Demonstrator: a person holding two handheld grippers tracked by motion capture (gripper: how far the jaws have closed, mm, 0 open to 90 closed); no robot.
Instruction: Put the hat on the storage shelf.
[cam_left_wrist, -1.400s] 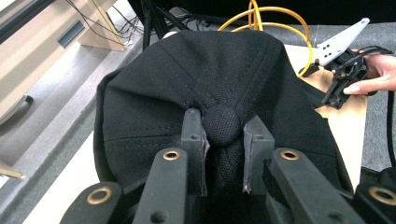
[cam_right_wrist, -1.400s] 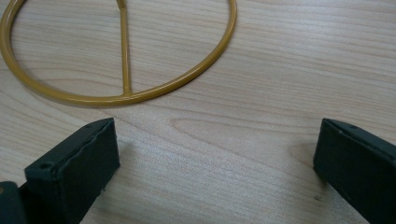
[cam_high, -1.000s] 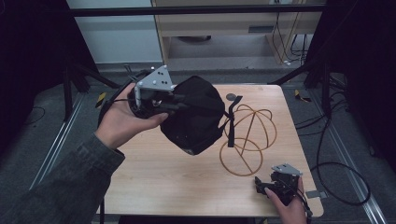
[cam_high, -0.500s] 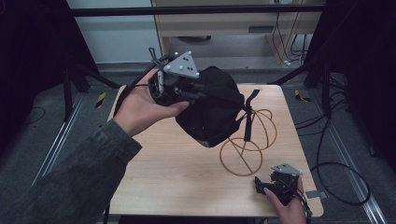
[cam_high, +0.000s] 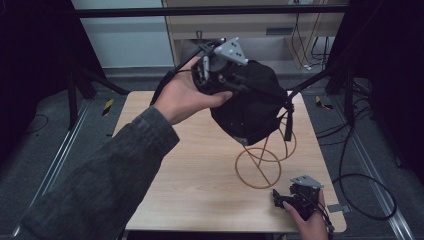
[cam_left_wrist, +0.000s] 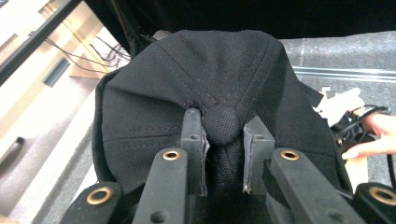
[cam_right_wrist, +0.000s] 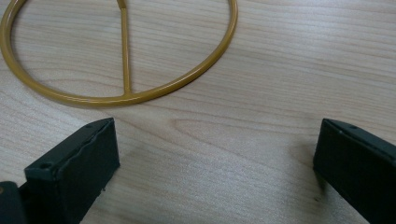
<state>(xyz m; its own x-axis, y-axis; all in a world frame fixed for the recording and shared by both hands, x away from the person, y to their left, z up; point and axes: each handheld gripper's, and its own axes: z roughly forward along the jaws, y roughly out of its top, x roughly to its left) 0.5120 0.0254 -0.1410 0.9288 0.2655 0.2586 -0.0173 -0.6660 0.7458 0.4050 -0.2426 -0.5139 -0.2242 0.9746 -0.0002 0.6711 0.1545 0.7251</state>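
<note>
Cap (cam_left_wrist: 196, 84) black, crumpled, top button pinched by left tongs (cam_left_wrist: 223, 135); right tongs (cam_right_wrist: 215, 154) spread.

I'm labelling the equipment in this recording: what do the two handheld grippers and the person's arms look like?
Both grippers are black. The left gripper and the right gripper each carry a grey three-cornered plate on top and trail a black cable. The jaws are flat black blocks on arms with brass-coloured rivets. The left arm wears a dark grey-green sleeve.

Left tool (cam_high: 235, 82) holds black cap (cam_high: 252, 105) above wire stand (cam_high: 265, 160)
</note>
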